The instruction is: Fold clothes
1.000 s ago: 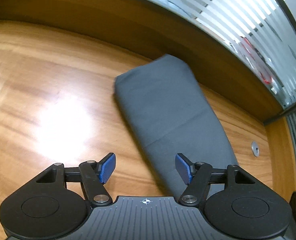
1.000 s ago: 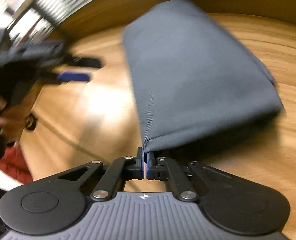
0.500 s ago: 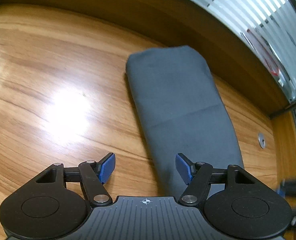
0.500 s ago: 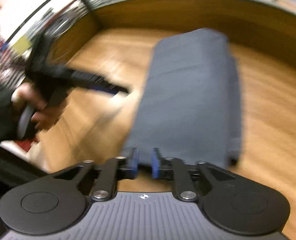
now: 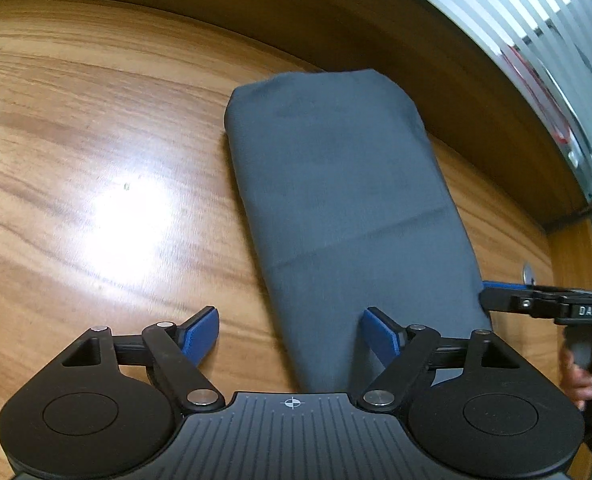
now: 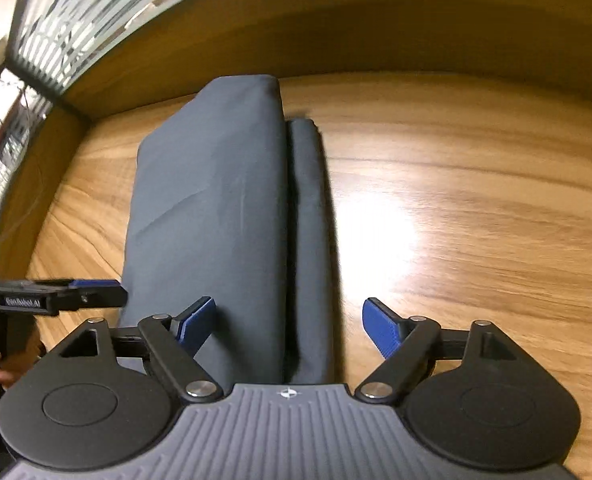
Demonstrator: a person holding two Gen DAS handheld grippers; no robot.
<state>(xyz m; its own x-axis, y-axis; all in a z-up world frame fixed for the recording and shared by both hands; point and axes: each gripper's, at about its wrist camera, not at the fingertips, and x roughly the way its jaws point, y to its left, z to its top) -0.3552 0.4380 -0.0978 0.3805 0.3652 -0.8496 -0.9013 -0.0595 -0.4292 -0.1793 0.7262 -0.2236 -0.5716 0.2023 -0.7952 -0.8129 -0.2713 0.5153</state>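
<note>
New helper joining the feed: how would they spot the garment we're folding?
On the wooden table, near its raised back edge, lies a folded dark grey cloth. It is a long narrow bundle, the only fabric there, with a thinner layer showing along one side.

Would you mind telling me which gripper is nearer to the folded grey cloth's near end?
Right. The right gripper straddles the folded grey cloth, jaws just opened, pads clear of it. The left gripper hangs open over its left edge.

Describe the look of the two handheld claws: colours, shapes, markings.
Both match. The left claw and right claw each have blue ribbed pads on black linkage arms with silver pivot pins, two round black housings, and a grey ridged base bearing a small white crosshair mark. White lettering runs along each claw's side bar. No cables or sleeves are visible.
</note>
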